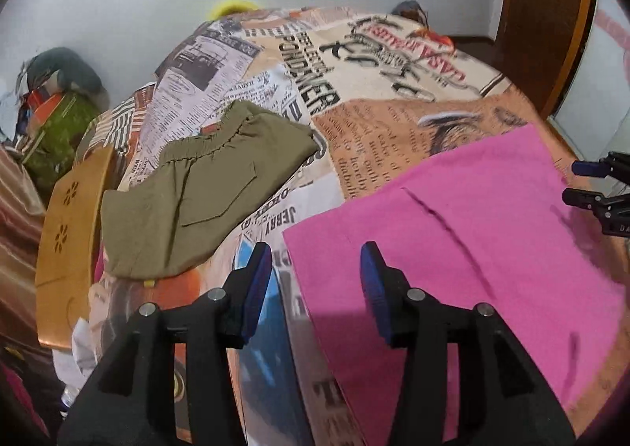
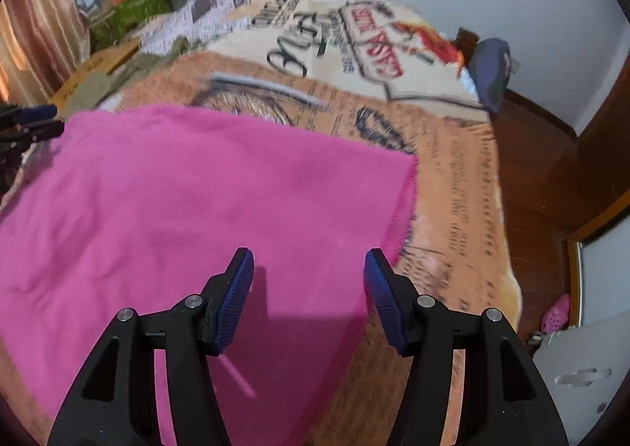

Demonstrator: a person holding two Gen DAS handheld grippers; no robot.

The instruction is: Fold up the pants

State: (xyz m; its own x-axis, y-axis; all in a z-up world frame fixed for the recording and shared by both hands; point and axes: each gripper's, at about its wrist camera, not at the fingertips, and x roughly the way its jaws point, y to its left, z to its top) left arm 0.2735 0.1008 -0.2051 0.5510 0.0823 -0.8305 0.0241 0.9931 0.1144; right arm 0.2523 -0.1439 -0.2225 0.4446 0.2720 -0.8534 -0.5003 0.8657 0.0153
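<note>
Pink pants (image 1: pixel 464 233) lie flat and folded on the newspaper-print bedspread (image 1: pixel 374 71); they fill the left and middle of the right wrist view (image 2: pixel 189 201). My left gripper (image 1: pixel 315 272) is open and empty, hovering over the pink pants' left edge. My right gripper (image 2: pixel 309 276) is open and empty above the pants near their right edge; it also shows at the right edge of the left wrist view (image 1: pixel 590 182). The left gripper shows at the left edge of the right wrist view (image 2: pixel 35 123).
Folded olive-green pants (image 1: pixel 197 186) lie on the bed to the left of the pink ones. A wooden chair back (image 1: pixel 67 233) stands by the bed's left side. Clutter (image 1: pixel 51 107) sits in the far left corner. A wooden door (image 1: pixel 551 12) is at right.
</note>
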